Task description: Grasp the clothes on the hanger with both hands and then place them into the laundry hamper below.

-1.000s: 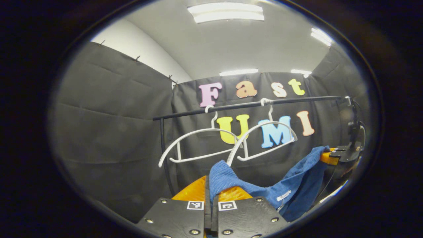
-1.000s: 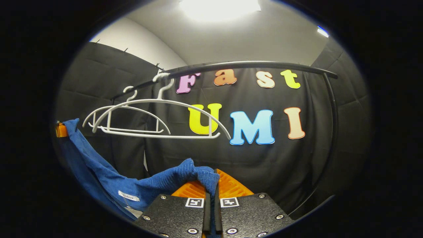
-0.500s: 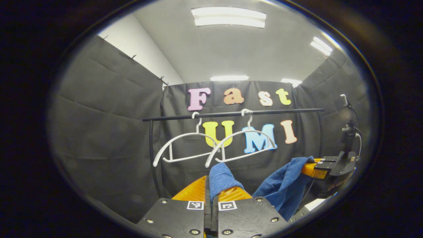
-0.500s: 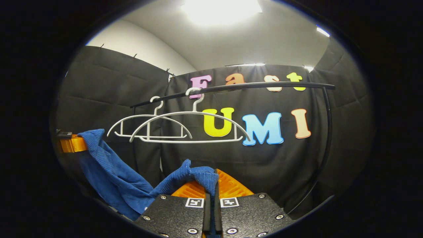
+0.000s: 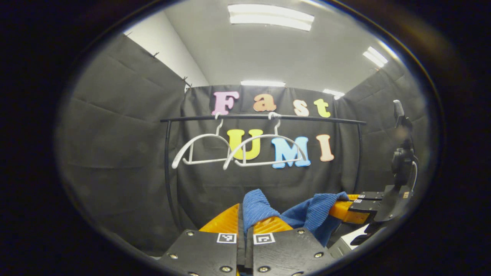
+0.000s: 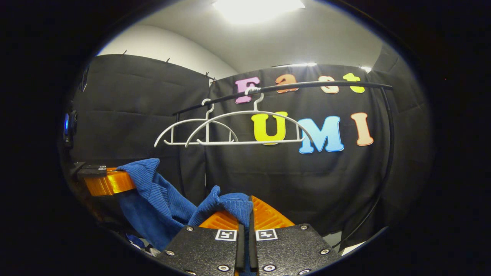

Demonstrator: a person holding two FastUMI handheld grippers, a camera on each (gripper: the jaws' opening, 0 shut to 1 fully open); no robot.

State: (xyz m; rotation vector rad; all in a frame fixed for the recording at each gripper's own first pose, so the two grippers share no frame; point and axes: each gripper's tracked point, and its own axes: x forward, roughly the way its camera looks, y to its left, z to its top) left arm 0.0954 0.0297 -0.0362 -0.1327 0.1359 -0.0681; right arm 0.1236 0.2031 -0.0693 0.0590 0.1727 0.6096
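Now both your left gripper (image 5: 244,226) and right gripper (image 6: 245,220) pinch the ribbed blue knit garment (image 6: 161,195); lowering unevenly could drag cloth outside the hamper

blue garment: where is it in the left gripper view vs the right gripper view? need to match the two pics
Left gripper view: the blue garment sits low, centre to right, running from the left hand-held gripper to the right hand-held gripper.
Right gripper view: it sits low, centre to left, running from the right hand-held gripper to the left hand-held gripper.
Shared landmark: the two bare white hangers on the black rail.
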